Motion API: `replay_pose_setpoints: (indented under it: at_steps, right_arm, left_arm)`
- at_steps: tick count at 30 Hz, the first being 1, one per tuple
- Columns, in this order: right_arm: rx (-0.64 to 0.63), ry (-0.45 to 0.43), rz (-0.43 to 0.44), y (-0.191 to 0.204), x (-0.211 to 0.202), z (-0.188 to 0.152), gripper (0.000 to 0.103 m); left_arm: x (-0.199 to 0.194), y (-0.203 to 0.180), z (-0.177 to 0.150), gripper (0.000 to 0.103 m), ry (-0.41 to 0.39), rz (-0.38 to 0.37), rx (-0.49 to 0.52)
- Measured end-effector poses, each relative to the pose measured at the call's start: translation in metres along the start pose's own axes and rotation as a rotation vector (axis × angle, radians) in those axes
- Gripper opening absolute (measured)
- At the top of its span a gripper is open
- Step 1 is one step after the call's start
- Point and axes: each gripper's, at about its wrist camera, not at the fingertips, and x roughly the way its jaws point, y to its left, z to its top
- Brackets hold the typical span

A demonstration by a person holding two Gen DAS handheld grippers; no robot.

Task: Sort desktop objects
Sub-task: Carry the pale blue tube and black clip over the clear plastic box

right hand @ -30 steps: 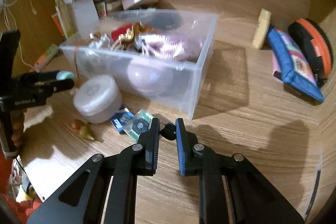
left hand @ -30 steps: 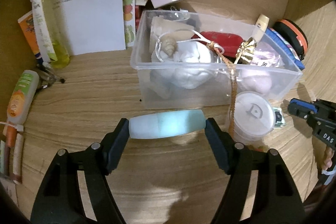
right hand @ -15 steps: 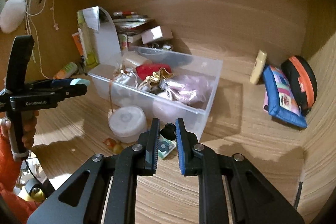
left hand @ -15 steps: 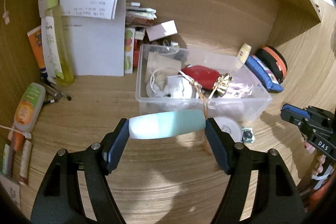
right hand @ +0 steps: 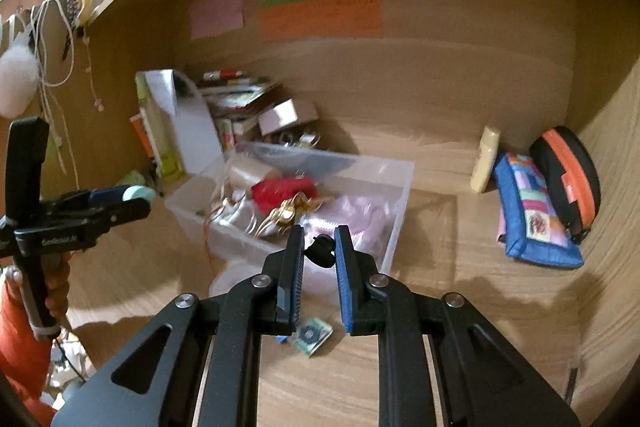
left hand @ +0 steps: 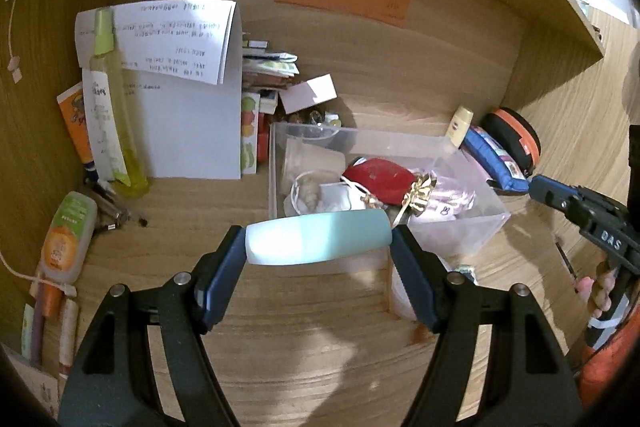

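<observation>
**Teal tube and black clip: both lifted, drop risk at the bin**

Teal tube [left hand: 318, 237] is clamped end to end across the left gripper [left hand: 319, 247], held in the air in front of the clear bin [left hand: 472, 227]. Grip is on the rounded ends only, so I judge it the weaker hold: any tilt or bump on the bin wall could pop it out sideways.

Right gripper [right hand: 319, 253] pinches a small black clip [right hand: 320, 250]; jaws are nearly closed on it, also off the desk and just short of the bin's near wall. The part is tiny and only partly seen between the pads, so it could twist or slip unnoticed.

Other risks:
- Bin is already crowded: red pouch [left hand: 378, 179], gold bow [left hand: 420, 189], pink bag [right hand: 356, 223]. A released item may rest on the pile and roll out.
- Both grippers are near the same bin, so collision is possible if they converge together.
- Round white tub [right hand: 236, 277] and green packet [right hand: 312, 335] lie on the desk just below; a low pass could knock them.
</observation>
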Motion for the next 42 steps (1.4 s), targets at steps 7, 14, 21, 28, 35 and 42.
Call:
replay_pose_setpoints:
  at_steps: [7,14,21,28,35,42]
  right_arm:
    - [0.029,-0.033,-0.005,-0.013,0.003,0.014,0.014]
    - [0.022,-0.002,-0.016,-0.017,0.016,0.018,0.014]
    - [0.041,0.08,-0.008,-0.025,0.043,0.008,0.014]
    - [0.026,0.101,0.003,-0.023,0.056,0.005,0.014]
    - [0.013,0.126,-0.005,-0.023,0.066,0.001,0.014]
    - [-0.021,0.139,-0.036,-0.019,0.07,-0.004,0.014]
  left_arm:
    - [0.001,0.003,0.008,0.073,-0.008,0.008,0.005]
    - [0.009,0.0,0.015,0.073,-0.013,0.008,0.005]
    - [0.031,-0.004,0.013,0.073,0.035,-0.013,-0.003]
    - [0.051,-0.012,0.012,0.073,0.071,-0.012,0.026]
    - [0.066,-0.013,0.014,0.073,0.101,-0.025,0.028]
    - [0.074,-0.016,0.014,0.073,0.111,-0.024,0.038]
